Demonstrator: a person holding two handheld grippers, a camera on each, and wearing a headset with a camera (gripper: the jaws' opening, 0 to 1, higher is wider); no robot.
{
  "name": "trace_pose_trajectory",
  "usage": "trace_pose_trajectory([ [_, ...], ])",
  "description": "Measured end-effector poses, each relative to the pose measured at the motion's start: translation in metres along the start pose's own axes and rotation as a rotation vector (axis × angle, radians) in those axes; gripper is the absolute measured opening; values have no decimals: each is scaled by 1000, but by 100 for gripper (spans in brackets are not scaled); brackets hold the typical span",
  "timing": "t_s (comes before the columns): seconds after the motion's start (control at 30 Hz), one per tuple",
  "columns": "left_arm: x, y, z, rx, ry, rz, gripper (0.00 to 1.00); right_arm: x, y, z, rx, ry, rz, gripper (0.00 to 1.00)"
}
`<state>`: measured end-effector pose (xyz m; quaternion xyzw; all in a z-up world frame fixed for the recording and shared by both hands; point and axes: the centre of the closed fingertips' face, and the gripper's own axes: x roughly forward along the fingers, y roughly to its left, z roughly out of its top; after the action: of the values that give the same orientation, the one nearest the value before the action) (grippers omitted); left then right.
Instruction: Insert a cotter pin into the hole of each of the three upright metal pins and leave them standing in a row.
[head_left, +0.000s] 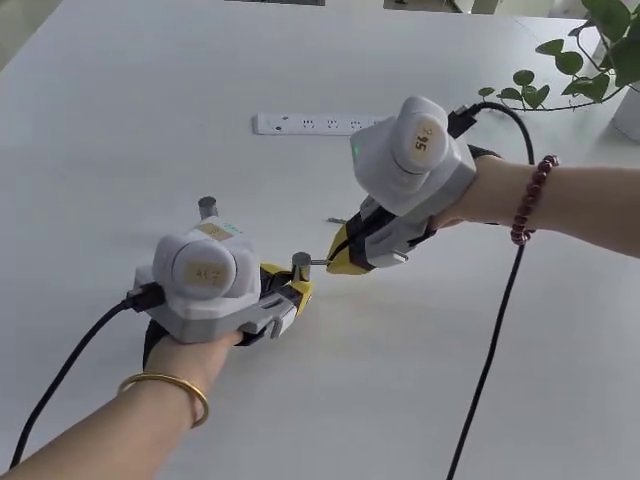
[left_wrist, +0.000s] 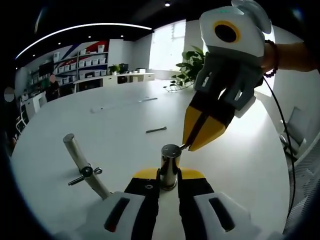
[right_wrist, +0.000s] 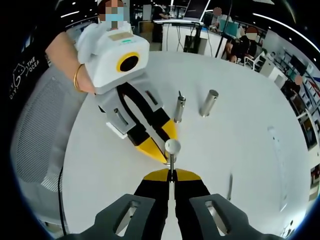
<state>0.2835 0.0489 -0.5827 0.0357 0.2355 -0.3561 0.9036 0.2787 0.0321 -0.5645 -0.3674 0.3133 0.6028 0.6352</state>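
Left gripper (left_wrist: 170, 174) clamps an upright metal pin (left_wrist: 170, 159). Opposite, the right gripper (right_wrist: 172, 174) pinches a cotter pin (right_wrist: 171, 161) at its top. Whether the tip is inside is too small to tell.

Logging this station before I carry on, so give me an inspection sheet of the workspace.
Surface: white table, no spills seen.
Job's things: metal pin in left gripper, cotter pin at its hole; second pin already pinned; third pin without one; spare cotter pin loose.
Clutter: power strip.
Grippers: left gripper shut on metal pin; right gripper shut on cotter pin.
Cables: a cable trails from each gripper.
Surroundings: plant, shelves, people.
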Motion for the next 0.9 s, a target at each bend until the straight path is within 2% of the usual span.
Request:
trace_pose_trajectory([
  [0.27, 0, 1, -1, -29, -6, 1, 12, 4, -1, 8, -15, -2, 4, 0],
  [0.5, -1, 0, -1, -43, -8, 1, 12, 6, -1, 10, 3, -7, 6, 0],
  [0.57, -1, 0, -1, -48, -6, 2, 12, 5, -3, 11, 29, -19, -5, 0],
  [0.63, -1, 0, -1, -47, -6, 4, 12, 3, -6, 10, 37, -25, -14, 4],
  [0.9, -2, -1, -2, -53, -7, 10, 12, -7, 4, 4, 60, -36, -9, 6],
])
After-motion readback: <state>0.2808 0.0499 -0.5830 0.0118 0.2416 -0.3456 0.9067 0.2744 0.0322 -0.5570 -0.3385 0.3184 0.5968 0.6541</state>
